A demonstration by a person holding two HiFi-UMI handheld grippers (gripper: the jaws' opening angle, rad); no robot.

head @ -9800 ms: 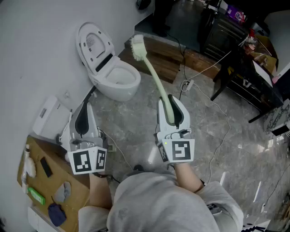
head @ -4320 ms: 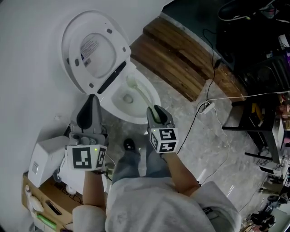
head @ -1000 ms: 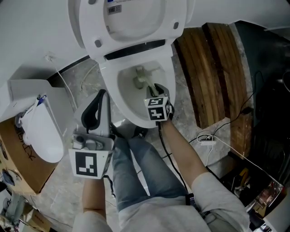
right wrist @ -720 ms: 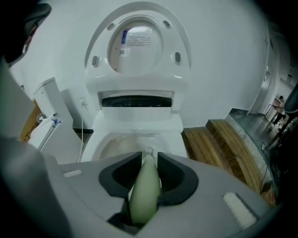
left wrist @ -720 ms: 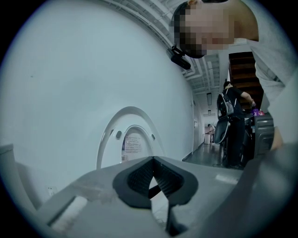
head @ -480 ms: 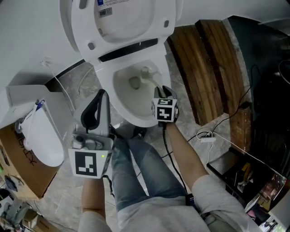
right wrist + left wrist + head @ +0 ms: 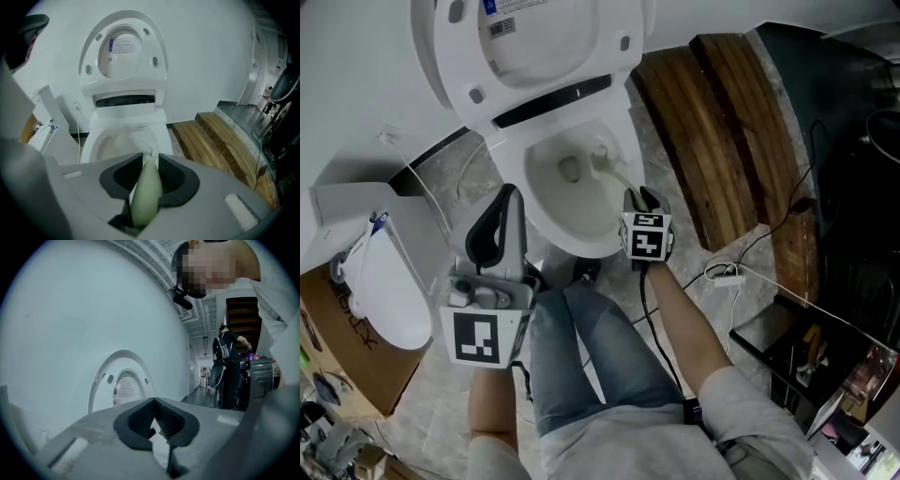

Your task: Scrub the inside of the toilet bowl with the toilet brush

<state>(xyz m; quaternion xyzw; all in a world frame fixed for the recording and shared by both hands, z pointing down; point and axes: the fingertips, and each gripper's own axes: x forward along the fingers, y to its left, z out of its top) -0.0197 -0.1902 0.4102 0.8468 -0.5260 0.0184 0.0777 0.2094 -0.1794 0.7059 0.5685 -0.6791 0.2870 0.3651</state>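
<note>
Toilet brush [image 7: 614, 173]: head inside toilet bowl [image 7: 581, 246], near its right wall; handle clamped in right gripper [image 7: 150, 161] over the front rim. Left gripper [image 7: 153, 404]: jaws together, empty, beside the bowl. Step: scrubbing, apparently mid-way; next, sweep the head round the wall

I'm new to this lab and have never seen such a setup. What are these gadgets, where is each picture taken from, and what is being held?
There is no robot. A person holds a hand-held gripper in each hand, and the marker cubes are part of them. The head view comes from a camera on the person's head, looking down at a toilet bowl with its seat raised, on a stone floor beside wooden boards. The other two pictures come from cameras riding on the grippers. The right gripper has its fingers closed on the pale green toilet brush, whose head is inside the bowl. The left gripper is shut on nothing, beside the bowl.
</note>
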